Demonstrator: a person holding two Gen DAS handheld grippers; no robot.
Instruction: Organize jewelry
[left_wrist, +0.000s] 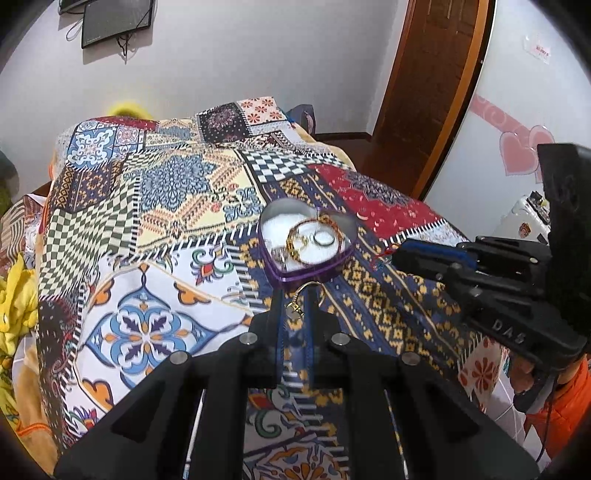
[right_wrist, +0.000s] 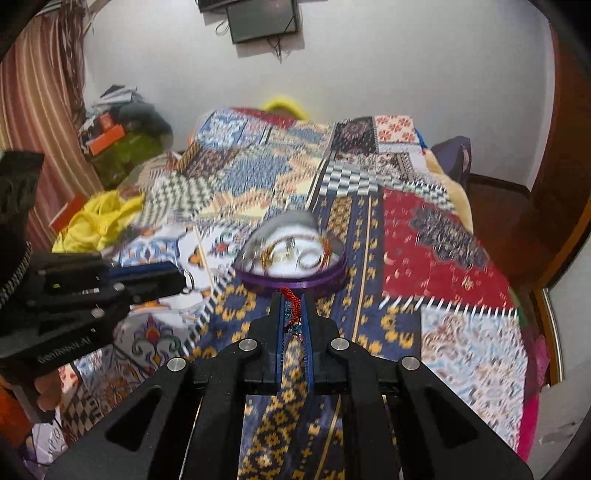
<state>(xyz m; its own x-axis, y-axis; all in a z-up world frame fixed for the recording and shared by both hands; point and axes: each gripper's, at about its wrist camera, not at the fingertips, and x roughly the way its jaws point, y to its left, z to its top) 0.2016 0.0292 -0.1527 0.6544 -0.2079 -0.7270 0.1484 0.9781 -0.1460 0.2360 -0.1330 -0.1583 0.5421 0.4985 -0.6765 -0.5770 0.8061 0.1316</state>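
One heart-shaped tin (left_wrist: 334, 264) sits on one patchwork quilt (left_wrist: 155, 206). Inside it I count one gold bangle (left_wrist: 295, 236) and one dark ring (left_wrist: 324, 238) at the bangle's three o'clock; the silvery bits at eight o'clock are too tangled to number. Two grippers: the left gripper (left_wrist: 297, 295) pinches one small gold chain (left_wrist: 301, 295), the right gripper (right_wrist: 293, 306) pinches one red beaded strand (right_wrist: 290, 304). One dark screen (left_wrist: 116, 22) hangs at twelve o'clock on the wall.
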